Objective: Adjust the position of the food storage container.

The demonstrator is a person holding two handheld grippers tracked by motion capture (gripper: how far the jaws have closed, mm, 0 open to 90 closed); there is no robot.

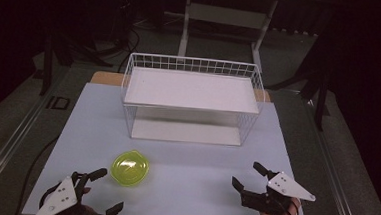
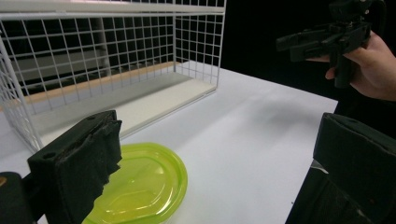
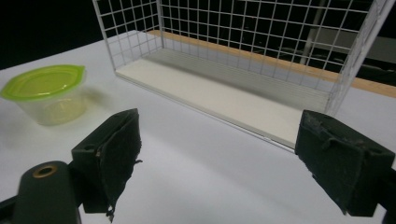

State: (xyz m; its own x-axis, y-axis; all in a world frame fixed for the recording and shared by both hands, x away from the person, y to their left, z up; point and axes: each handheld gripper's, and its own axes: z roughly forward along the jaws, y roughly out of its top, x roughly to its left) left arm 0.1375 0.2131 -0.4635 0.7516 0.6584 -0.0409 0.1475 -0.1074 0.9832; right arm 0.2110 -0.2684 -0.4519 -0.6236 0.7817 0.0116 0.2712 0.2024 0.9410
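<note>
Grippers first: the left gripper (image 1: 107, 189) has its jaws spread wide with nothing between them and touches nothing. Same deal for the right gripper (image 1: 249, 177), jaws wide apart over bare table, holding nothing.

Between them, closer to the left one, sits the small clear plastic cup with the lime-green lid (image 1: 130, 168). From the left gripper it's at about 1 o'clock in the high view, just beside the upper jaw tip but not touching. It stands upright, lid up, so its axis runs straight up from the white table top (image 1: 193, 188). Lid is roundish with a small tab sticking out, see-through walls tapering toward the base, looks empty in the right gripper view (image 3: 46, 93).

At 12 o'clock from the cup stands the white wire two-level rack (image 1: 191, 100), well apart.
</note>
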